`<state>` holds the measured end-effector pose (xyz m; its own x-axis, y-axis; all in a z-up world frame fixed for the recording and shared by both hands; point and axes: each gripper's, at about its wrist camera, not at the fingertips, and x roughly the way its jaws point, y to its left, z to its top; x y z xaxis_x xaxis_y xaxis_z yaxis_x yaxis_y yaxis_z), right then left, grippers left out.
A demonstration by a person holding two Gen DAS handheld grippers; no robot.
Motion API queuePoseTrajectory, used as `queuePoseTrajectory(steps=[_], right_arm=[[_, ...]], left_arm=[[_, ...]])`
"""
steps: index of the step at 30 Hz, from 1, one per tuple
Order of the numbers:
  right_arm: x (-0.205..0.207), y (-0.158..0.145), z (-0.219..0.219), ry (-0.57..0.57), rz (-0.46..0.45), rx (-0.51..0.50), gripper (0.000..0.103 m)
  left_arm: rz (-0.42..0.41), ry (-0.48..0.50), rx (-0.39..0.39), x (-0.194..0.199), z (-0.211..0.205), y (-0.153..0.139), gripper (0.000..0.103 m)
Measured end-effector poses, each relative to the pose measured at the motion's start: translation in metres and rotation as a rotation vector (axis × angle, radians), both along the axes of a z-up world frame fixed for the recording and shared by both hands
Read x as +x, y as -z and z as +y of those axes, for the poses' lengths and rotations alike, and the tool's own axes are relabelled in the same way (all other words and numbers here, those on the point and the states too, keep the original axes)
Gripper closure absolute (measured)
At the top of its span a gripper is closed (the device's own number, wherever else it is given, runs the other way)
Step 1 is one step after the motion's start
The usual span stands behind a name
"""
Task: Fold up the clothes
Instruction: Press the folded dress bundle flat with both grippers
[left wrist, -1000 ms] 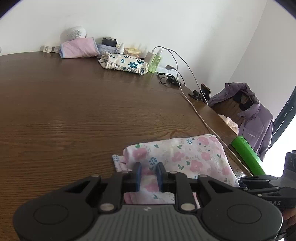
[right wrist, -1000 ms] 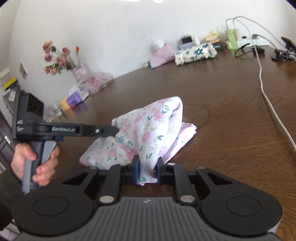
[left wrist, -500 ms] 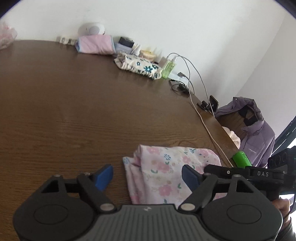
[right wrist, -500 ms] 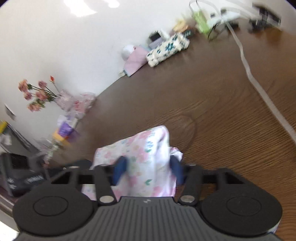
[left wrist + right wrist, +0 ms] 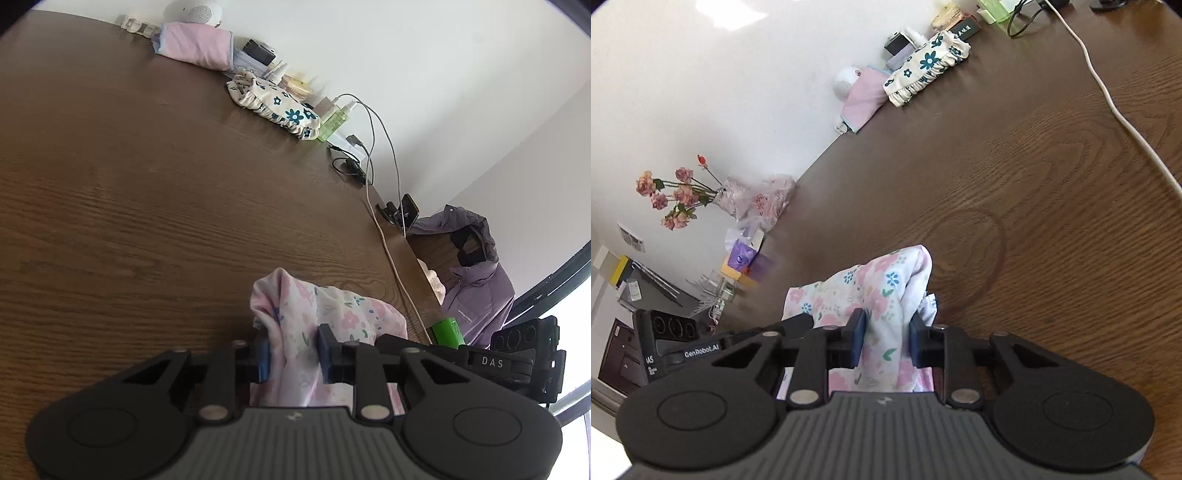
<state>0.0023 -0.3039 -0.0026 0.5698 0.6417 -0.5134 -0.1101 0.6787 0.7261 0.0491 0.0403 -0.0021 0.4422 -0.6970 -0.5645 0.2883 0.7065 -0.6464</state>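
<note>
A floral pink-and-white garment (image 5: 332,310) lies bunched on the brown wooden table (image 5: 147,184). My left gripper (image 5: 293,350) has a raised fold of it between its blue pads; the jaws are closing and the pads press on the cloth. In the right wrist view the same garment (image 5: 879,280) rises in a peak, and my right gripper (image 5: 884,332) is closing on its near fold, pads touching the fabric. Each gripper's black casing shows in the other's view, the right one (image 5: 517,358) and the left one (image 5: 676,343), close on either side of the garment.
A folded blue-flowered garment (image 5: 275,105) and a pink folded cloth (image 5: 195,46) sit by the far wall with a green bottle (image 5: 334,122). A white cable (image 5: 388,251) runs along the table's right edge. Beyond it hangs a purple jacket (image 5: 476,288). Flowers (image 5: 679,195) stand at the left.
Half a second ago the left jaws stood wide open over the flat-lying garment; now they are closed on a bunched fold. The right jaws loosened and gripped again. Both grippers have rolled.
</note>
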Motion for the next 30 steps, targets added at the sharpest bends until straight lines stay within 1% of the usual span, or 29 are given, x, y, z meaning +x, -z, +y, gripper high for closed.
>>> queuePoseTrajectory(steps=[2, 3, 4, 6, 8, 10, 11, 12, 13, 14, 15, 16, 18, 20, 21, 22, 23, 24, 25, 26, 27, 28, 29, 30], right_arm=[[0.001, -0.004, 0.001, -0.009, -0.007, -0.019, 0.079], [-0.001, -0.007, 0.002, -0.014, -0.022, -0.042, 0.072], [-0.003, -0.011, 0.003, -0.018, -0.040, -0.068, 0.069], [-0.011, -0.022, 0.005, -0.025, -0.081, -0.129, 0.051], [-0.023, -0.033, 0.004, -0.016, -0.134, -0.175, 0.043], [-0.034, -0.040, 0.004, -0.013, -0.174, -0.218, 0.043], [-0.036, -0.040, 0.003, -0.003, -0.177, -0.226, 0.043], [-0.037, -0.040, 0.003, 0.009, -0.177, -0.231, 0.043], [-0.036, -0.039, 0.004, 0.019, -0.176, -0.236, 0.043], [-0.035, -0.038, 0.005, 0.023, -0.175, -0.242, 0.044], [-0.033, -0.037, 0.007, 0.023, -0.176, -0.242, 0.048], [-0.030, -0.035, 0.008, 0.021, -0.176, -0.238, 0.052], [-0.025, -0.030, 0.012, 0.014, -0.159, -0.229, 0.062], [-0.023, -0.028, 0.014, 0.008, -0.155, -0.221, 0.066], [-0.023, -0.028, 0.013, 0.009, -0.154, -0.218, 0.066], [-0.023, -0.029, 0.013, 0.009, -0.152, -0.215, 0.066], [-0.023, -0.029, 0.012, 0.010, -0.151, -0.212, 0.066], [-0.024, -0.031, 0.011, 0.013, -0.155, -0.212, 0.066], [-0.025, -0.033, 0.009, 0.016, -0.161, -0.213, 0.066], [-0.026, -0.034, 0.007, 0.020, -0.167, -0.214, 0.065], [-0.026, -0.035, 0.007, 0.022, -0.168, -0.213, 0.064], [-0.025, -0.035, 0.007, 0.024, -0.168, -0.211, 0.064], [-0.024, -0.035, 0.006, 0.026, -0.167, -0.209, 0.064], [-0.022, -0.035, 0.007, 0.027, -0.164, -0.210, 0.064]], left_arm=[[0.017, -0.029, -0.032, 0.001, 0.007, 0.003, 0.071], [0.004, -0.044, -0.025, -0.001, 0.010, 0.001, 0.064], [-0.018, -0.051, -0.001, -0.004, 0.012, -0.003, 0.056], [-0.068, -0.077, 0.064, -0.015, 0.015, -0.015, 0.048], [-0.106, -0.092, 0.087, -0.026, 0.018, -0.024, 0.046], [-0.126, -0.097, 0.082, -0.031, 0.018, -0.030, 0.050], [-0.143, -0.109, 0.084, -0.032, 0.016, -0.032, 0.055], [-0.148, -0.119, 0.091, -0.031, 0.013, -0.033, 0.071], [-0.135, -0.110, 0.101, -0.028, 0.008, -0.033, 0.077], [-0.122, -0.101, 0.112, -0.025, 0.004, -0.032, 0.076], [-0.107, -0.102, 0.119, -0.023, 0.000, -0.031, 0.076], [-0.092, -0.113, 0.119, -0.021, -0.002, -0.027, 0.073], [-0.082, -0.119, 0.110, -0.020, -0.005, -0.022, 0.072], [-0.078, -0.112, 0.092, -0.022, -0.004, -0.020, 0.073], [-0.076, -0.106, 0.082, -0.023, -0.004, -0.020, 0.075], [-0.085, -0.109, 0.082, -0.026, -0.002, -0.021, 0.075], [-0.108, -0.122, 0.096, -0.031, 0.001, -0.025, 0.075], [-0.134, -0.142, 0.117, -0.036, 0.004, -0.029, 0.066], [-0.163, -0.171, 0.148, -0.041, 0.006, -0.032, 0.046], [-0.192, -0.199, 0.180, -0.045, 0.008, -0.035, 0.039], [-0.207, -0.210, 0.197, -0.047, 0.008, -0.037, 0.036], [-0.200, -0.195, 0.195, -0.045, 0.007, -0.036, 0.036], [-0.193, -0.180, 0.192, -0.043, 0.005, -0.035, 0.037], [-0.182, -0.169, 0.190, -0.041, 0.003, -0.033, 0.040]])
